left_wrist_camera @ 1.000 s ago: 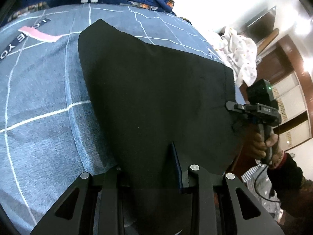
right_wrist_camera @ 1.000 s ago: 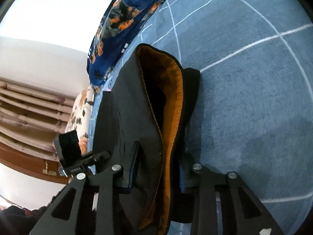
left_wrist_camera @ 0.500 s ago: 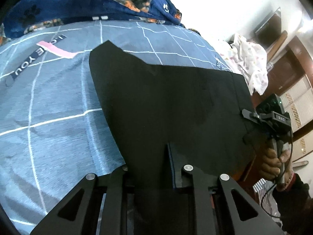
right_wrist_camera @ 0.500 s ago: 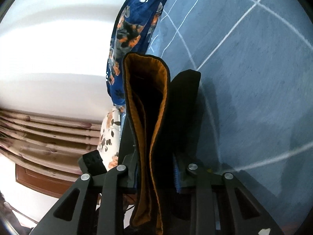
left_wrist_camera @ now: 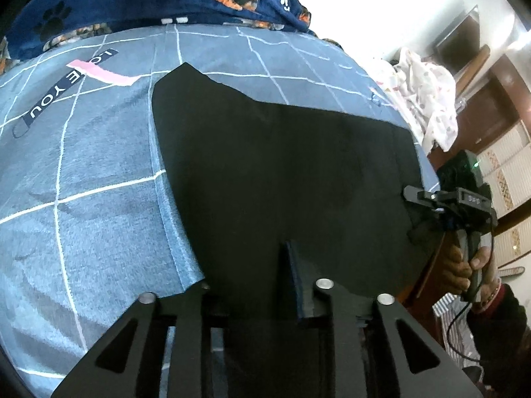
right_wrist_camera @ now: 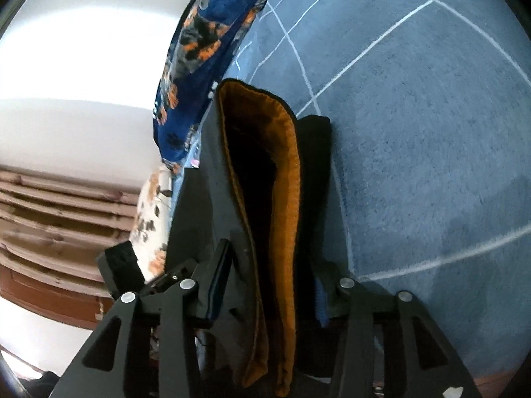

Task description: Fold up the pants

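Black pants lie spread flat on the blue grid bedsheet. Their near edge runs between the fingers of my left gripper, and the cloth hides the left finger. These jaws are opening and the pads no longer pinch the fabric. At the right edge of the pants sits my right gripper, held by a hand. In the right wrist view the folded waistband with its orange lining stands between the fingers of my right gripper, whose jaws are also opening.
A navy paw-print blanket is bunched along the far side of the bed. A white patterned cloth hangs past the right corner, with wooden cabinets behind. A floral pillow lies beyond the pants. The bedsheet stretches away on the right.
Both pairs of jaws stand wider apart than half a second ago. The left view has tipped up slightly, showing more of the blanket. The waistband looks looser between the right fingers.
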Action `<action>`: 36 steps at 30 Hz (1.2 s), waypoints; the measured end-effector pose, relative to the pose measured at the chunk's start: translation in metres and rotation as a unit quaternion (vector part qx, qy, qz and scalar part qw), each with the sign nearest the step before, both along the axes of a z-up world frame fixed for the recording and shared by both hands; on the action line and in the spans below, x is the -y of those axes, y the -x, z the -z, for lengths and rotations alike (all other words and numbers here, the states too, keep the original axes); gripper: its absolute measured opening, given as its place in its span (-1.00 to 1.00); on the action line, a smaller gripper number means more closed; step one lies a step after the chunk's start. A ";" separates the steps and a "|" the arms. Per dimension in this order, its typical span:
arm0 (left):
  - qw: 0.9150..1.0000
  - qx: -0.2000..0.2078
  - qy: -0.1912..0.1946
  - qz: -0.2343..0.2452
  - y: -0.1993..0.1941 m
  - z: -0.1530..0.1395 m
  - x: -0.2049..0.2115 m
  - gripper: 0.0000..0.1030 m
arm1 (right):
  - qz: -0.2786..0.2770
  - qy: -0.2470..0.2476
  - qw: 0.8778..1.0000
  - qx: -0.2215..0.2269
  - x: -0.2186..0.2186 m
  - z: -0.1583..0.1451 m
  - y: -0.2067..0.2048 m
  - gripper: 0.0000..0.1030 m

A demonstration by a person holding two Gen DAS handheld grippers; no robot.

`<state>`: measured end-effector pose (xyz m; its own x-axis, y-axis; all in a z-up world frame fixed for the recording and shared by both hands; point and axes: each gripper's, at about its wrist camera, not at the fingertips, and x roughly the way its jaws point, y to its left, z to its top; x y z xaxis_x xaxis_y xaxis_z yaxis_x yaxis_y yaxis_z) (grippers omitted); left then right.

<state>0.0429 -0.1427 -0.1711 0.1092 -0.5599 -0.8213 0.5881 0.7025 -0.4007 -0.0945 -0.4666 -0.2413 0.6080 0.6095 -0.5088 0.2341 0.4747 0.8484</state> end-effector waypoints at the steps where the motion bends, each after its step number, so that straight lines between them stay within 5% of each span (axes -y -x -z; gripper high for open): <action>1: 1.000 -0.002 -0.007 0.000 -0.001 0.003 0.002 -0.16 | -0.005 0.002 1.000 0.001 -0.001 0.000 -0.003 -0.18; 5: 1.000 -0.001 -0.004 0.003 -0.003 0.009 0.006 -0.15 | -0.016 0.021 1.000 0.000 -0.009 -0.001 -0.008 -0.32; 7: 1.000 0.017 -0.005 0.005 0.001 0.006 0.007 -0.49 | -0.012 0.022 1.000 0.002 -0.010 -0.001 -0.008 -0.40; 10: 0.998 0.059 -0.011 0.014 0.013 -0.007 0.011 -0.66 | 0.000 0.006 1.000 0.010 -0.009 0.000 -0.003 -0.47; 17: 0.995 0.096 -0.011 0.001 0.024 -0.028 0.001 -0.68 | 0.012 -0.035 0.999 0.034 -0.018 -0.012 0.004 -0.53; 36: 0.982 0.171 -0.022 -0.073 0.015 -0.077 -0.084 -0.68 | -0.044 -0.023 0.996 0.079 -0.098 -0.074 -0.048 -0.53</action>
<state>0.0280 -0.0588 -0.0938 0.4595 -0.4822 -0.7459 0.5738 0.8022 -0.1651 -0.0468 -0.3691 -0.1670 0.6210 0.6843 -0.3822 0.0556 0.4479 0.8924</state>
